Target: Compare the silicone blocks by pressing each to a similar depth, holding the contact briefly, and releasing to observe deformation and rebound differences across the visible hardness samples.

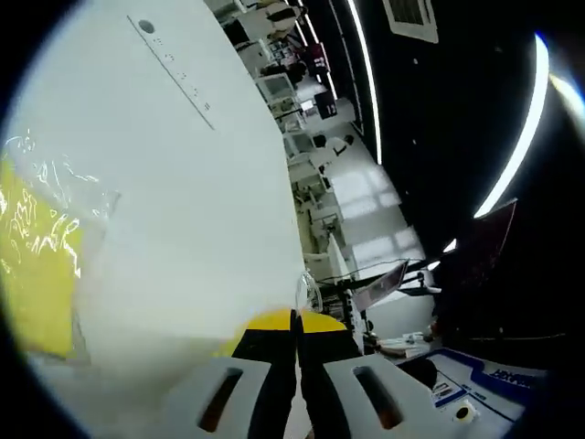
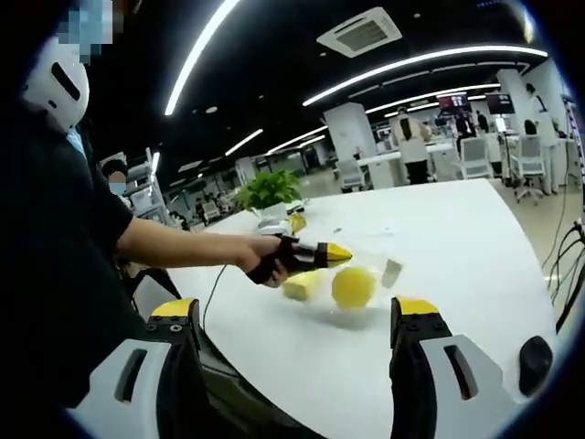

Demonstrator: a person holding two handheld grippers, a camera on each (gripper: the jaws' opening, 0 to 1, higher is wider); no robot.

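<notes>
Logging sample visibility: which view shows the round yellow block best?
The right gripper view: the round yellow block sits whole on the white table, just below the left gripper. The left gripper view shows something yellow at its edge, cut off and under glare.

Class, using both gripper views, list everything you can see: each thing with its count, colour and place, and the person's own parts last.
Table: one, white, under the samples.
Round silicone block: one, yellow, on the table in front of the left gripper.
Second silicone block: one, pale yellow, beside the round one, under the left gripper.
Bagged sheet: one, yellow in clear plastic, on the table in the left gripper view.
Potted plant: one, green, far table edge.
Left gripper: yellow-tipped jaws closed, over the blocks.
Right gripper: yellow-tipped jaws apart, holding nothing.
Hand: one, holding the left gripper.
</notes>
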